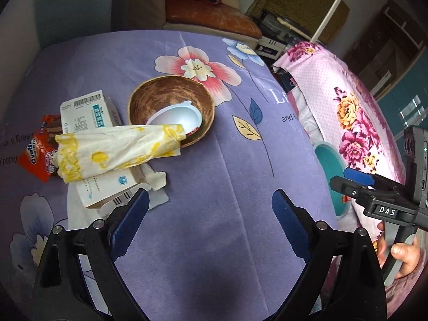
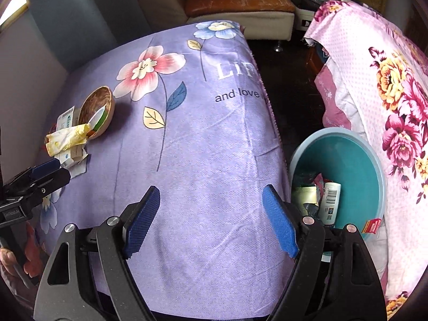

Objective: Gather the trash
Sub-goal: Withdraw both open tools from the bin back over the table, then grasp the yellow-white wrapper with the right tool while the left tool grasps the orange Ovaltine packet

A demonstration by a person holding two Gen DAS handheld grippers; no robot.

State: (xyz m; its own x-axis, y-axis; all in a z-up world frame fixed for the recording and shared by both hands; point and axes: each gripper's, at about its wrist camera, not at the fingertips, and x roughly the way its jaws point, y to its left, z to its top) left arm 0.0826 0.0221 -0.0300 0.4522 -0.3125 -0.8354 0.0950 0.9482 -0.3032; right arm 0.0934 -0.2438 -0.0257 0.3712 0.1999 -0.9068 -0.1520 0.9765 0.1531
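Your main risk is the pile at the left of the left wrist view: the yellow-stained paper wrapper (image 1: 117, 149) lies across the white carton (image 1: 88, 117) and leans on the rim of the wooden bowl (image 1: 171, 107), so a careless pinch could drag the carton, tip the bowl or spill the white plastic cup (image 1: 176, 119) inside it. The red Ovaltine wrapper (image 1: 40, 152) is half buried beneath and easily missed. Your left gripper (image 1: 211, 224) hangs wide open and empty over the purple worktop (image 1: 214, 160); your right gripper (image 2: 211, 222) is likewise spread, holding nothing. The teal bin (image 2: 355, 171), at the right of the right wrist view, already holds rubbish.
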